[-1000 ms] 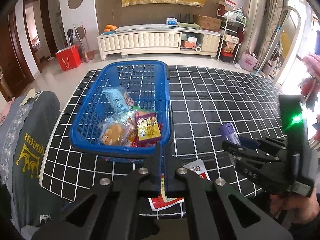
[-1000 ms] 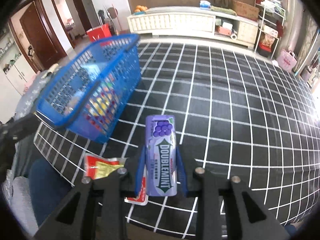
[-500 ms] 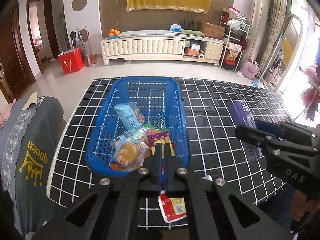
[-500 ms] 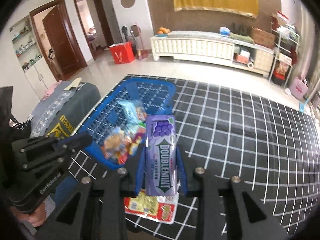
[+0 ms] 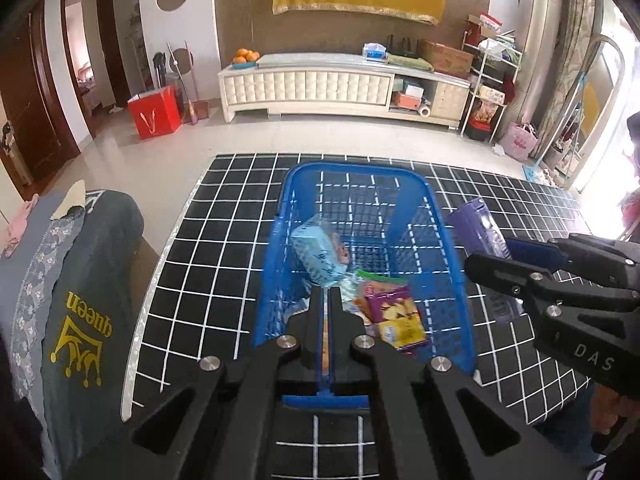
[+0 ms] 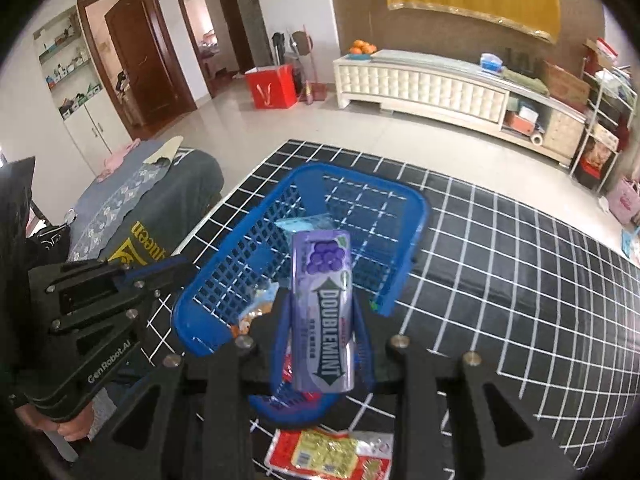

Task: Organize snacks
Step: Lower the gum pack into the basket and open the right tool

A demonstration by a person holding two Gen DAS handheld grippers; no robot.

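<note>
Two grippers meet at the blue basket: the left gripper is clamped onto its near rim, while the right gripper pinches a purple Doublemint pack above the snacks inside. One red-and-yellow packet lies near the tablecloth's front edge.

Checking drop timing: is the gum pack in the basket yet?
Not yet. The gum pack is clamped in the right hand-held gripper, above the basket.
</note>
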